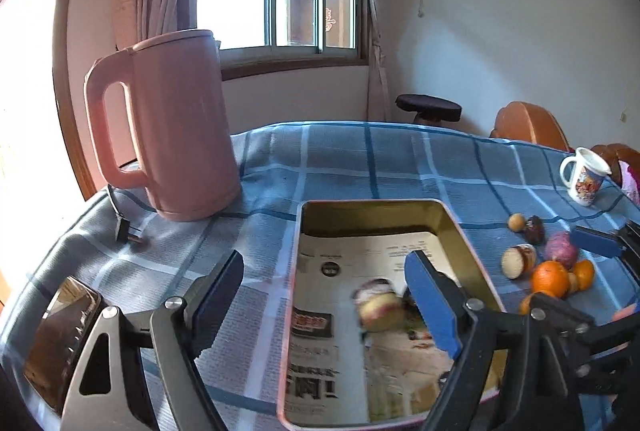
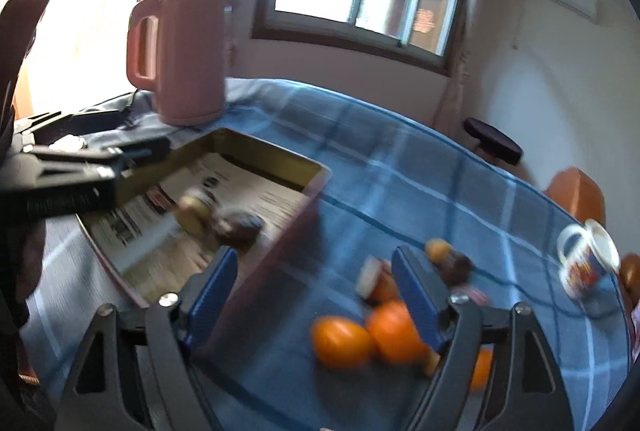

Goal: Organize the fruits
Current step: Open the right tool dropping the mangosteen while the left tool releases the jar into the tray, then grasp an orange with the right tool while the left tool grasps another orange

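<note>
A gold metal tray (image 1: 372, 217) lined with newspaper lies on the blue checked cloth. Inside it are a blurred yellowish fruit (image 1: 380, 307) and a dark fruit (image 2: 240, 225). My left gripper (image 1: 324, 299) is open over the tray's left side, with nothing between its pads. To the tray's right lies a heap of fruit: oranges (image 2: 342, 341), a purple fruit (image 1: 560, 249), a cut pale fruit (image 1: 518, 259) and two small brown ones (image 1: 516, 221). My right gripper (image 2: 314, 291) is open and empty above the cloth between the tray (image 2: 260, 155) and the oranges.
A tall pink kettle (image 1: 176, 127) stands behind the tray's left corner, its plug (image 1: 124, 231) on the cloth. A printed mug (image 1: 584, 177) stands at the far right. A dark shiny object (image 1: 64, 331) lies at the near left. Wooden chairs and a stool stand beyond the table.
</note>
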Demonstrator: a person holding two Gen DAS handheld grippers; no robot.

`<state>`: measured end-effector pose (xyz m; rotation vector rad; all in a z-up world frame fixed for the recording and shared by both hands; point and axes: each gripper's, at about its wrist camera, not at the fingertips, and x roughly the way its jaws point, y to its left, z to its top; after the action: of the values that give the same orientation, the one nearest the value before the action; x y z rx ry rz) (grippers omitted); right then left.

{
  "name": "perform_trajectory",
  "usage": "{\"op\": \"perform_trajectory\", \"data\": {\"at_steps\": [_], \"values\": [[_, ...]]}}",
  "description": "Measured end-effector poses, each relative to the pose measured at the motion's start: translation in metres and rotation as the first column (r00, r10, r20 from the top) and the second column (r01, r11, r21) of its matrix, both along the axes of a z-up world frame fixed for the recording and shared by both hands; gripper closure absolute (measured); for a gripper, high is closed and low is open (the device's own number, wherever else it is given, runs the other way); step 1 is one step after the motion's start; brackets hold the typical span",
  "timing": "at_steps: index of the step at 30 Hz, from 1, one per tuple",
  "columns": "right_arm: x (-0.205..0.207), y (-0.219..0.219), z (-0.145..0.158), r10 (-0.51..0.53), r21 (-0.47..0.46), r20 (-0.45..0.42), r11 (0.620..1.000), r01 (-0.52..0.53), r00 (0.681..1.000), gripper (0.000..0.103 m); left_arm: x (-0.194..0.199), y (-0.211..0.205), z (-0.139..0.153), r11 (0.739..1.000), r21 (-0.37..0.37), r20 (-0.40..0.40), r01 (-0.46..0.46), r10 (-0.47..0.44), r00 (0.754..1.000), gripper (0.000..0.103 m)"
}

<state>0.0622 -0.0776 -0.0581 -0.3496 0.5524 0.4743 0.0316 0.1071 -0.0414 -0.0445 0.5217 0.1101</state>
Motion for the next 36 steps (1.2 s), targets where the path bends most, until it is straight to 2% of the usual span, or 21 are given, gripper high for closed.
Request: {"op": "perform_trajectory", "data": {"at_steps": [4, 8, 14, 16, 21, 26, 31, 36], "values": [[-0.008, -0.039, -0.008, -0.080, -0.022, -0.004, 0.997, 0.079, 0.997, 0.018, -0.002, -0.016, -0.006, 1.000, -0.013, -0.005, 0.028, -0.028, 1.000, 0.019], [-0.009, -0.052, -0.016, -0.096, -0.013, -0.036, 0.995, 0.096, 0.995, 0.018, -0.003, -0.033, -0.010, 0.998, -0.013, -0.022, 0.055, -0.056, 0.998, 0.019], [-0.010, -0.029, -0.021, -0.040, -0.031, -0.034, 0.999, 0.039, 0.999, 0.023, -0.003, -0.044, -0.014, 0.997, 0.017, -0.036, 0.069, -0.068, 0.997, 0.019], [-0.008, -0.020, -0.023, -0.016, -0.039, -0.035, 0.999, 0.015, 0.999, 0.033, -0.003, -0.042, -0.016, 0.998, 0.012, -0.039, 0.069, -0.069, 0.997, 0.019], [0.001, -0.003, -0.032, 0.003, -0.092, -0.073, 0.996, -0.010, 0.997, 0.042, -0.001, -0.041, -0.019, 0.997, 0.015, -0.049, 0.073, -0.072, 0.996, 0.019], [0.005, 0.002, -0.037, -0.010, -0.149, -0.073, 0.989, -0.001, 0.997, 0.043, -0.001, -0.037, -0.019, 0.997, 0.005, -0.050, 0.072, -0.072, 0.996, 0.019], [0.004, 0.015, -0.044, -0.026, -0.263, -0.004, 0.964, 0.024, 1.000, 0.043, -0.001, -0.038, -0.020, 0.997, 0.007, -0.052, 0.072, -0.071, 0.996, 0.019], [0.012, 0.011, -0.042, -0.058, -0.272, 0.027, 0.960, 0.063, 0.998, 0.043, 0.000, -0.036, -0.018, 0.998, 0.006, -0.053, 0.066, -0.066, 0.996, 0.019]]}}
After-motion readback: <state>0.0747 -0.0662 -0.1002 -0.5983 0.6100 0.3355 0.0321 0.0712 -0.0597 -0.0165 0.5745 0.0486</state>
